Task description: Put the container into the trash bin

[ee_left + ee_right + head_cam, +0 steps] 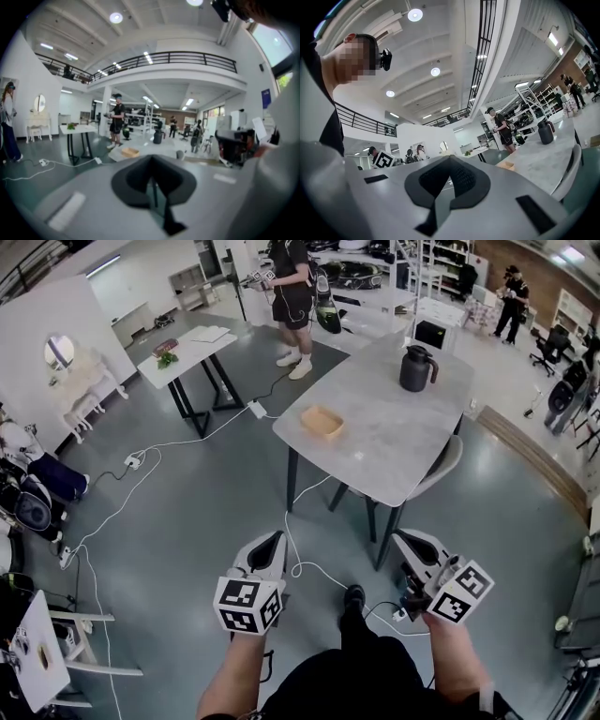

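A shallow tan container (322, 421) lies on the grey table (394, 442), near its left edge and well ahead of both grippers. It also shows small in the left gripper view as the container (130, 152) and in the right gripper view as the container (506, 165). My left gripper (277, 537) is held low over the floor, short of the table, its jaws shut with nothing between them. My right gripper (397, 537) hangs beside it near the table's front corner, also shut and empty. I cannot make out a trash bin in any view.
A black jug (417, 368) stands at the table's far end. A pale chair (441, 470) is tucked under the table's right side. White cables (141, 460) trail over the floor. A white side table (192, 348) and a standing person (292, 296) are farther back.
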`<state>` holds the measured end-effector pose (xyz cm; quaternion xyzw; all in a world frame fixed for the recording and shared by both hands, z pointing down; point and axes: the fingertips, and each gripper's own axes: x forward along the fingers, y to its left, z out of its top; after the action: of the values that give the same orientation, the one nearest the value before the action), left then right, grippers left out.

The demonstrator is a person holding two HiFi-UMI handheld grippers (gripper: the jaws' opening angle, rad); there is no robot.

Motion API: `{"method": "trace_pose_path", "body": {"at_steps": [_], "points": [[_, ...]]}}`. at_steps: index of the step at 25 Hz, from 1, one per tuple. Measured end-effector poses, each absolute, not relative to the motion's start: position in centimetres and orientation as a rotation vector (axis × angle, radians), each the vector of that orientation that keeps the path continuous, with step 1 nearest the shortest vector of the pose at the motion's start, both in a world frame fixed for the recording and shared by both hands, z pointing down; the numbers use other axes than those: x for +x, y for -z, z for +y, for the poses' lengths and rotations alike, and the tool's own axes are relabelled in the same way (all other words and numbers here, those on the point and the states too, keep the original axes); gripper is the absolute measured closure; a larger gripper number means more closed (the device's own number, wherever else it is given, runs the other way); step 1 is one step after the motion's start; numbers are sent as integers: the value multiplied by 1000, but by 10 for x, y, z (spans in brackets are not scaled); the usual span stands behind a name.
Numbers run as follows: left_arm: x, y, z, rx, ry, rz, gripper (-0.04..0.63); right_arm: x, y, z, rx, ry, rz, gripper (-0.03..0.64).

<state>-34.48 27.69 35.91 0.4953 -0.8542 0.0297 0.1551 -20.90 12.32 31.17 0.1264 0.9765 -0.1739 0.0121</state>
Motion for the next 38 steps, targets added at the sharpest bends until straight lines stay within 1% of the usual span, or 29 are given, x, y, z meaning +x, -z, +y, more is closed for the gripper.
{"method": "trace_pose_path", "body": {"at_steps": [4, 12, 17, 22, 38], "points": [[-398, -360, 234, 1395, -88, -2441, 586, -261, -316, 84, 427, 555, 3057, 623], [-476, -373, 142, 1385, -123, -2380, 586, -346, -311, 6, 476, 509, 3065, 623], [-499, -374, 96, 1422, -134, -2367, 586, -374, -319, -21, 510, 507, 3094, 623], [-517, -381, 76, 1455, -149, -2345, 586, -392, -324, -33, 502, 531, 3106, 623], [-625, -416, 8, 1599, -196, -2197, 578, -501, -329, -66, 399, 536, 3156, 623]]}}
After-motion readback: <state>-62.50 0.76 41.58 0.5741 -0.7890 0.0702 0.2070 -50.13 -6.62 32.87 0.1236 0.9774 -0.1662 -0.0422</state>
